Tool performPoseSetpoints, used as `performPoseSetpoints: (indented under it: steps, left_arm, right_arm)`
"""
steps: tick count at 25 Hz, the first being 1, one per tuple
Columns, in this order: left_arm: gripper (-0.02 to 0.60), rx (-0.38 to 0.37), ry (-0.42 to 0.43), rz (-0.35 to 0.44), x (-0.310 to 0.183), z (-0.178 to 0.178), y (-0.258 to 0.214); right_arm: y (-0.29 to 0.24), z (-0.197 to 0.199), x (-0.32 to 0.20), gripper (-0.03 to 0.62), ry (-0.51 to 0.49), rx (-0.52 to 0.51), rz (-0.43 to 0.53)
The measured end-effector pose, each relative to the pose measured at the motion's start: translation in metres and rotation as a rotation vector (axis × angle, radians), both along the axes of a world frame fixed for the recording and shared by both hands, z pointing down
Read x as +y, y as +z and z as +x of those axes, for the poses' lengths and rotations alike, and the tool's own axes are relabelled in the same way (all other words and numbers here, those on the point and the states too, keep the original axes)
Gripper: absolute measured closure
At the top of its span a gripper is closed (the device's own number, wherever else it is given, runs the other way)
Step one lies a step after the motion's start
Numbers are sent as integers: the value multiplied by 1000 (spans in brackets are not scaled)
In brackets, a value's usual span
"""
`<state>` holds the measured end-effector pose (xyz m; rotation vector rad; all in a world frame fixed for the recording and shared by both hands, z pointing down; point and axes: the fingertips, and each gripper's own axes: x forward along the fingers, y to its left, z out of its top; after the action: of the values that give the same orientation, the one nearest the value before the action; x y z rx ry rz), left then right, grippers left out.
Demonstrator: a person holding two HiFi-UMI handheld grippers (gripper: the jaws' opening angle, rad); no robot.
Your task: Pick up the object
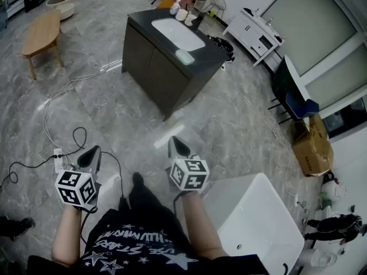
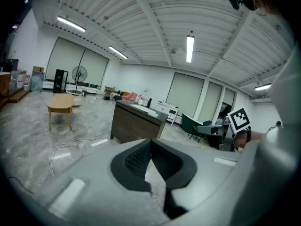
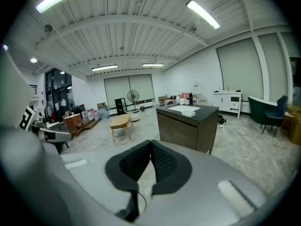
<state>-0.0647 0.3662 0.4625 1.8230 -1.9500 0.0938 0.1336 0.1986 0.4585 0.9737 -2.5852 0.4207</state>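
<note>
A dark cabinet (image 1: 166, 67) with a white sink (image 1: 178, 33) stands out on the marble floor ahead of me. A small pale green block (image 1: 184, 56) lies on its near counter corner, and it also shows in the right gripper view as the pale block (image 3: 188, 111). My left gripper (image 1: 92, 152) and right gripper (image 1: 175, 143) are held low in front of the person's body, well short of the cabinet. Both point towards it. Each is shut, tips touching, with nothing between them: left gripper (image 2: 150, 141), right gripper (image 3: 150, 143).
Bottles and cups (image 1: 182, 11) stand at the counter's far end. A wooden table (image 1: 41, 34) is at the far left. Cables and a power strip (image 1: 57, 153) lie on the floor by my left gripper. A white box (image 1: 255, 222) stands close on the right, and a cardboard box (image 1: 312, 148) beyond it.
</note>
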Motion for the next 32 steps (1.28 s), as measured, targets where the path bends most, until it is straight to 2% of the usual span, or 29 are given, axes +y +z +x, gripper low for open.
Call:
performPoseSetpoints:
  steps: [7, 17, 18, 21, 24, 28, 32]
  left_arm:
    - [574, 1, 6, 25, 7, 10, -10]
    - [574, 27, -9, -1, 38, 15, 4]
    - [574, 24, -11, 0, 38, 12, 5]
    - [574, 26, -15, -2, 32, 4, 7]
    - [574, 30, -4, -19, 20, 5, 12]
    - [574, 26, 8, -55, -7, 5, 27]
    - [574, 21, 7, -84, -51, -18, 37]
  right_arm:
    - [-9, 9, 11, 589, 11, -9, 9]
    - [0, 11, 28, 589, 12, -21, -12]
    - [1, 7, 29, 579, 1, -19, -10]
    - [4, -2, 27, 479, -22, -13, -1]
    - [5, -3, 14, 417, -14, -27, -6]
    - [24, -1, -21, 405, 7, -32, -38]
    - [40, -15, -74, 405, 32, -42, -74]
